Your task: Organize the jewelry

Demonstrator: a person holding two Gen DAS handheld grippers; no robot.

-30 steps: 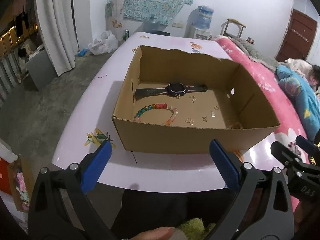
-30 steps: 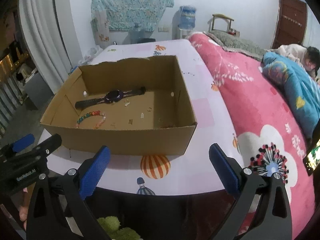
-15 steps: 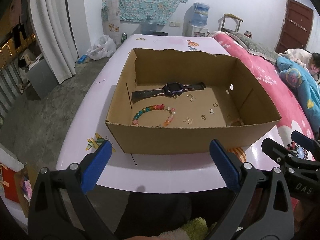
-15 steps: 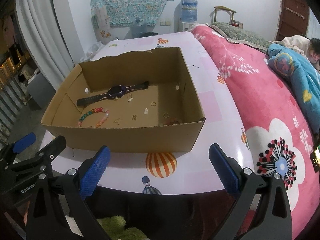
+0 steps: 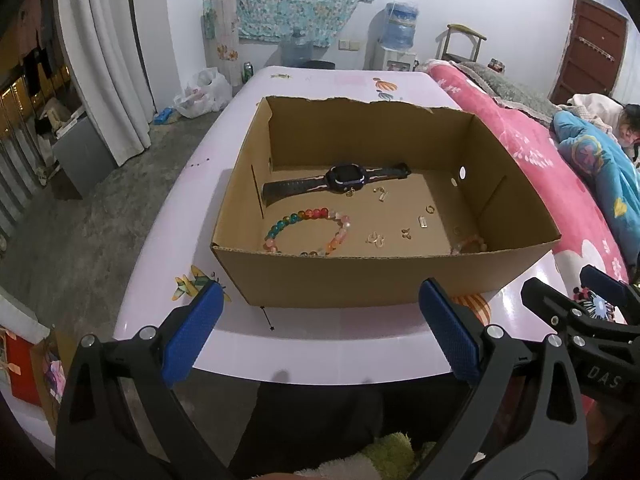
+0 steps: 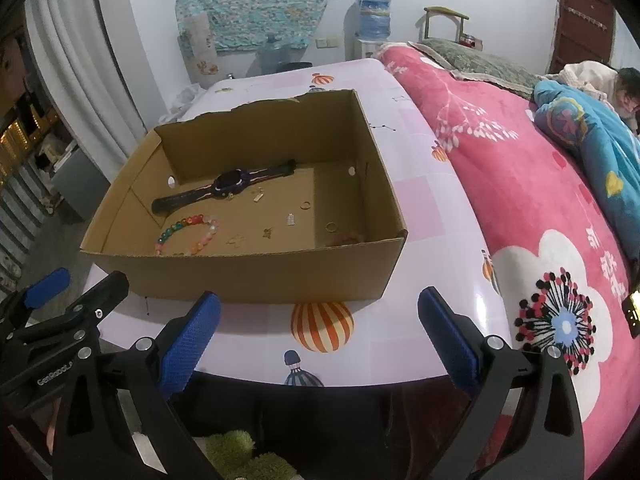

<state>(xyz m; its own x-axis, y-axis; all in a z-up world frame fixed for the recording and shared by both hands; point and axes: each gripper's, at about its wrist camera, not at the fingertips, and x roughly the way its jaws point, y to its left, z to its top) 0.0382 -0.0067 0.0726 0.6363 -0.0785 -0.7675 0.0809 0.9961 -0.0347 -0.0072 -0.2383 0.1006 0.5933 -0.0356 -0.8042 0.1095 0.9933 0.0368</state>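
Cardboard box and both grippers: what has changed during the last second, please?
Both grippers moved closer to the cardboard box, so it looks larger and more of its floor shows. The left gripper and right gripper are open and hold nothing. The watch, the bead bracelet and the small pieces have not moved.

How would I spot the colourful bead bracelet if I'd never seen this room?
Find the open cardboard box on the pale pink table. Inside, near its front left corner, lies the bead bracelet, just in front of the dark watch. It is the only rainbow-coloured loop; the other pieces are tiny gold bits.
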